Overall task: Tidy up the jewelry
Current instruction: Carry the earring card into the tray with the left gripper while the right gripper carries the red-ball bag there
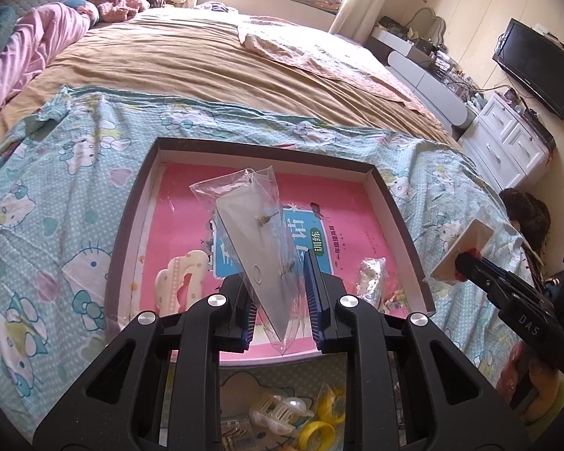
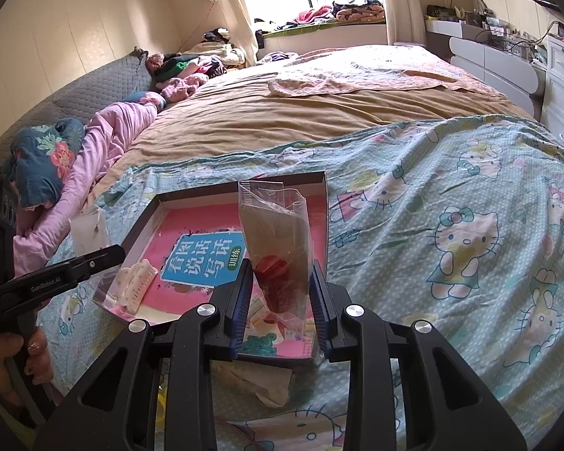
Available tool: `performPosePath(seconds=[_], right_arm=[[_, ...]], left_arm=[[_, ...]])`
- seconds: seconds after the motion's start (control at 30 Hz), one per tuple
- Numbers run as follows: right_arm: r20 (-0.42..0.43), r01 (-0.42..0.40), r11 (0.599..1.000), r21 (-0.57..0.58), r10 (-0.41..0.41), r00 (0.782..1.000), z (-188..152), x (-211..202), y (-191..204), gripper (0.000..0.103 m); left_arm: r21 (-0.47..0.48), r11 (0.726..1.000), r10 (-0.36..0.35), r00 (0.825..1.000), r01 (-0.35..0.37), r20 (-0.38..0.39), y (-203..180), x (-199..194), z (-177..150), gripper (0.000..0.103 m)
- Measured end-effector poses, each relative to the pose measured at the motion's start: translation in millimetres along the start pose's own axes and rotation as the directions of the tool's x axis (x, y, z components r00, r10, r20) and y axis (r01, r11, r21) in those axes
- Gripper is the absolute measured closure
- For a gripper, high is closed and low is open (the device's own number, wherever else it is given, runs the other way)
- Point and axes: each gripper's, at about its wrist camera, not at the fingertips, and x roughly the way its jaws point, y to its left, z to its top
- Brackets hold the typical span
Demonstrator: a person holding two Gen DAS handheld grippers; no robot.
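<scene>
My left gripper [image 1: 280,300] is shut on a clear bag [image 1: 252,225] holding a grey card with small earrings, above a shallow dark-rimmed box [image 1: 263,146]. A pink book [image 1: 191,210] lines the box. On it lie a cream hair clip [image 1: 180,282] and a small packet of jewelry [image 1: 372,282]. My right gripper [image 2: 280,300] is shut on another clear bag [image 2: 278,248] with a beige card and a red ornament, over the box's [image 2: 206,189] near right corner. Each view shows the other gripper: the right one [image 1: 466,263] at the right, the left one [image 2: 109,253] at the left.
The box lies on a Hello Kitty cloth [image 2: 451,225] spread over a bed with a brown sheet [image 1: 206,60]. Yellow rings and white clips [image 1: 293,417] lie on the cloth below my left gripper. White drawers [image 1: 507,143] stand at the right. A person's hand [image 2: 15,357] grips the left handle.
</scene>
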Motion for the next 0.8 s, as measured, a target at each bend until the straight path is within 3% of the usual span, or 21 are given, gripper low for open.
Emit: performPosePath(seconds=[0.8], right_arm=[[-0.102, 0.009, 1.0, -0.014, -0.011, 0.995, -12, 47, -1, 0.075]], left_arm=[[0.041, 0.999, 0.016, 0.995, -0.012, -0.102, 4, 51, -9, 0.088]])
